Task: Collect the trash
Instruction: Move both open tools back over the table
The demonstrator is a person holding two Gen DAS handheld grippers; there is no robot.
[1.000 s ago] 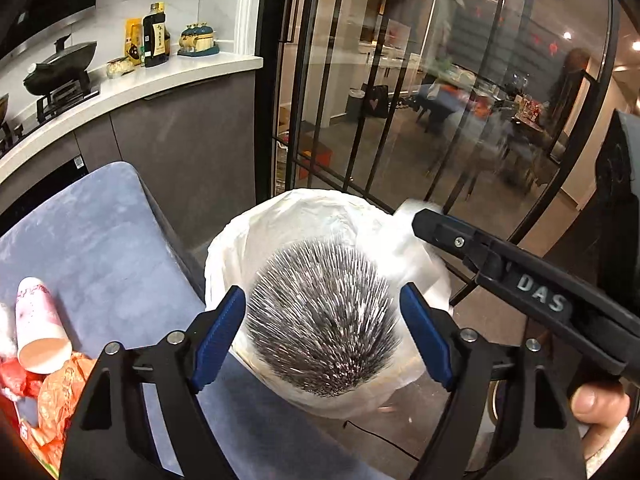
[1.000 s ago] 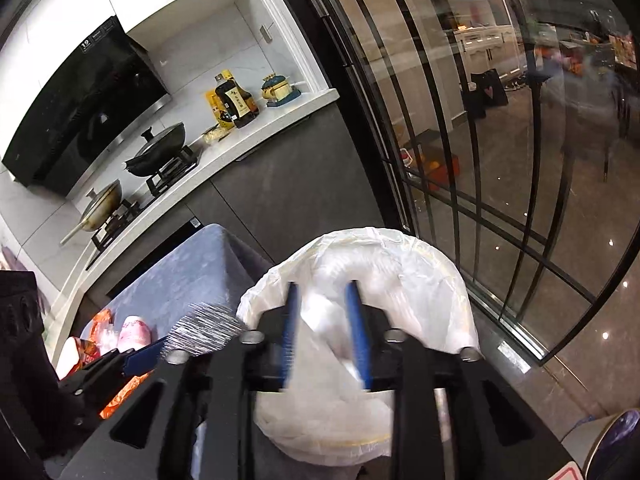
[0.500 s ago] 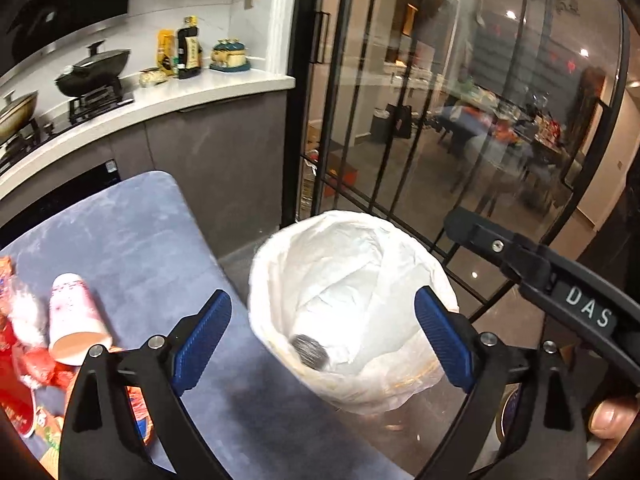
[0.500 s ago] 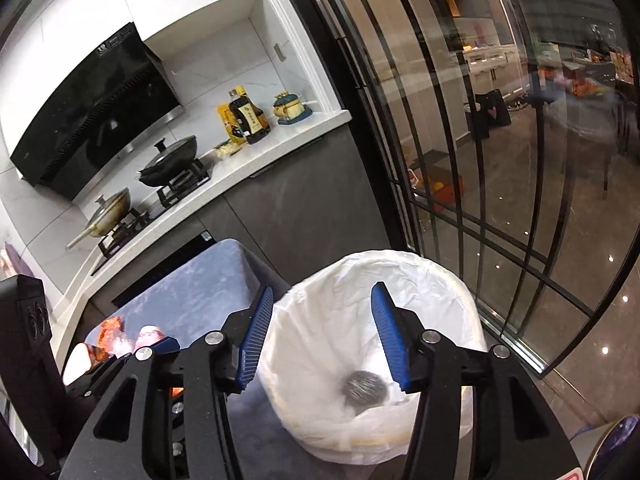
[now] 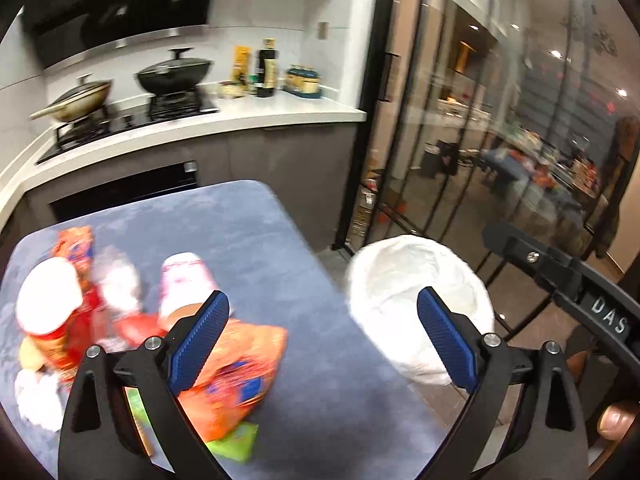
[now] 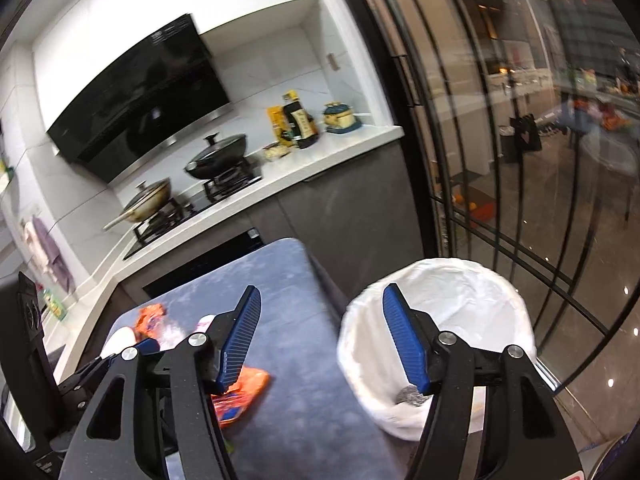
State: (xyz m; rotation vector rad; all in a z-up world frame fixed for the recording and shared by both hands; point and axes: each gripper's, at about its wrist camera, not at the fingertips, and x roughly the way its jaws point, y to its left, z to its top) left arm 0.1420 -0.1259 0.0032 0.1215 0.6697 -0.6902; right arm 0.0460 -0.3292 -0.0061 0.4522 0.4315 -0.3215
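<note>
My left gripper [image 5: 324, 336] stands wide open and empty over the blue table [image 5: 320, 392]. Just left of it lies a trash pile: an orange snack bag [image 5: 240, 368], a tipped paper cup [image 5: 182, 280], a second cup [image 5: 48, 296] and a green wrapper [image 5: 236, 442]. The white-lined bin [image 5: 416, 280] stands off the table's right edge. My right gripper [image 6: 320, 340] has nothing between its jaws, which are opening. It hovers between the table [image 6: 288, 400] and the bin [image 6: 460, 300]. A silvery scrubber ball [image 6: 410, 394] lies inside the bin.
Behind the table runs a white kitchen counter [image 5: 240, 116] with two woks on a stove [image 5: 172, 76] and bottles [image 5: 266, 68]. Black-framed glass doors [image 5: 460, 140] stand right behind the bin. A person's thumb [image 5: 616, 424] shows at the lower right.
The silvery ball left my left gripper and dropped into the bin. Both grippers pulled back and swung left toward the table, and the right jaws spread wider.
</note>
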